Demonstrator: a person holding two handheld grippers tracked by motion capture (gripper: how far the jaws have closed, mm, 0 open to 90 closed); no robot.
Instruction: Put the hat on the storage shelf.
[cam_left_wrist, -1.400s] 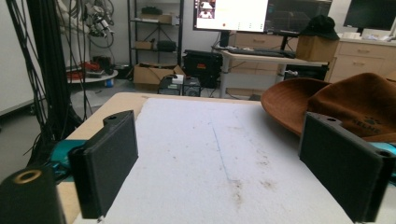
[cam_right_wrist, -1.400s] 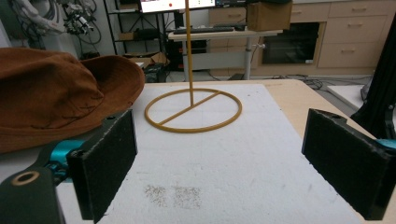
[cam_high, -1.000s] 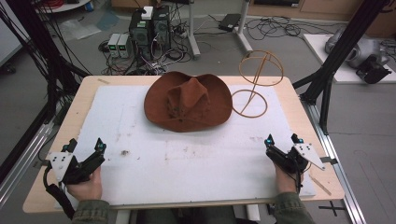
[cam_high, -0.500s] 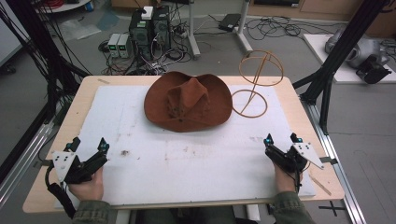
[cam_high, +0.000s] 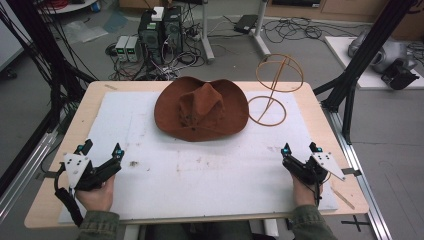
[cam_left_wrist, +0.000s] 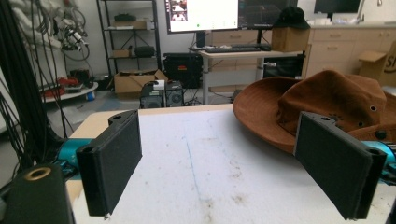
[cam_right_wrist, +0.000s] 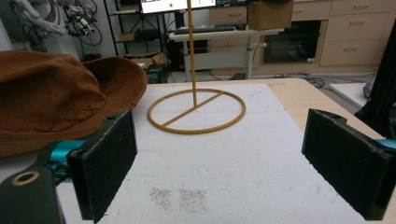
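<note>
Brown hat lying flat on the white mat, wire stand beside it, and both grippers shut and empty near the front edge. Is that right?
Not quite: both grippers are open, not shut. The left gripper and right gripper show wide-apart jaws in their own views. The rest holds: brown hat on the white mat, wire stand beside it.

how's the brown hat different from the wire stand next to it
The hat is solid brown felt; the wire stand is a thin yellow open frame. The hat lies low and wide, while the stand rises upright from a flat ring to a round top. The hat sits mid-table, the stand to its right. Both rest on the white mat, untouched.
</note>
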